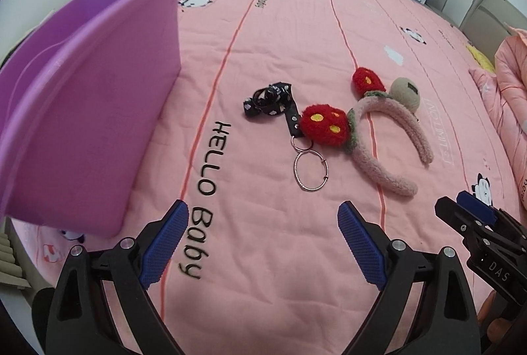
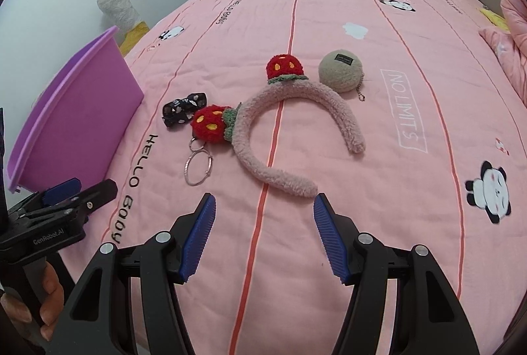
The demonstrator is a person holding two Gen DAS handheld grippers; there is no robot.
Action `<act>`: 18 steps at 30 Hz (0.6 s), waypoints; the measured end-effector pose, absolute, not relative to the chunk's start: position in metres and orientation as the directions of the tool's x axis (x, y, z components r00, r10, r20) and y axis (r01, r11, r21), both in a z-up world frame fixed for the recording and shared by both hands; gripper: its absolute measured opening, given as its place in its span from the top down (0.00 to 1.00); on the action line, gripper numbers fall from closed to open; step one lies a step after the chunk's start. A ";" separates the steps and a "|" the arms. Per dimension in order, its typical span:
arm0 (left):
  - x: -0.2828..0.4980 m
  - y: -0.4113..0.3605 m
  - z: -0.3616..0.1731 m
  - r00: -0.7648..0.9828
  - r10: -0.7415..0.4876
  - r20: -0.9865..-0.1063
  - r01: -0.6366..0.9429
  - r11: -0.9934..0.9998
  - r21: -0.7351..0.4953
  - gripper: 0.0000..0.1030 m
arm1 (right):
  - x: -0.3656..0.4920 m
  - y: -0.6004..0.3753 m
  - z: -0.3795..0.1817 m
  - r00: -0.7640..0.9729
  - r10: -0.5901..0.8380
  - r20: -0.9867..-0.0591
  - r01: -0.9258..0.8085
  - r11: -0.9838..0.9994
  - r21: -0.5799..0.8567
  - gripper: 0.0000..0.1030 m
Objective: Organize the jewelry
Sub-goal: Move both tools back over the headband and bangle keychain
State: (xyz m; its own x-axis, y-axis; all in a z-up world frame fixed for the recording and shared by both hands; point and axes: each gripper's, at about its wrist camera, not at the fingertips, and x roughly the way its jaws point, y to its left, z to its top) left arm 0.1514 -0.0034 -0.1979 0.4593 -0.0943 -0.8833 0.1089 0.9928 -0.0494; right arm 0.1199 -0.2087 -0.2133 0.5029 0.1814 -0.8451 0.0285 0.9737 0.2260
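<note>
Both my claws, left claw (image 1: 262, 223) and right claw (image 2: 264, 216), spread apart and empty; I'd pinch the headband (image 2: 298, 116) mid-band, near the bed's middle, then lift to the purple bin (image 2: 79, 111).

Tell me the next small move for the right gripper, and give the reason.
Probably ease the right gripper forward and down onto the near end of the pink headband. Its jaws stand open and empty, that end lies just ahead of them, and nothing has yet been picked up. The purple bin waits to the left. The left gripper is open too, nearer the metal ring.
</note>
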 end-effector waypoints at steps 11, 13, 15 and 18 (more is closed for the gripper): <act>0.183 -0.032 -0.254 0.424 -0.055 -0.904 0.121 0.993 -0.004 0.13 | 0.171 -0.203 -0.257 0.483 0.192 -0.854 -0.070 0.981 0.181 0.42; 0.187 -0.035 -0.260 0.419 -0.049 -0.906 0.120 0.993 0.001 0.13 | 0.177 -0.200 -0.261 0.476 0.202 -0.856 -0.089 0.979 0.182 0.42; 0.189 -0.038 -0.265 0.423 -0.038 -0.905 0.122 0.992 0.015 0.13 | 0.185 -0.195 -0.266 0.463 0.202 -0.863 -0.117 0.979 0.166 0.42; 0.193 -0.038 -0.273 0.423 -0.024 -0.906 0.113 0.993 0.026 0.12 | 0.193 -0.190 -0.273 0.450 0.200 -0.870 -0.150 0.978 0.147 0.42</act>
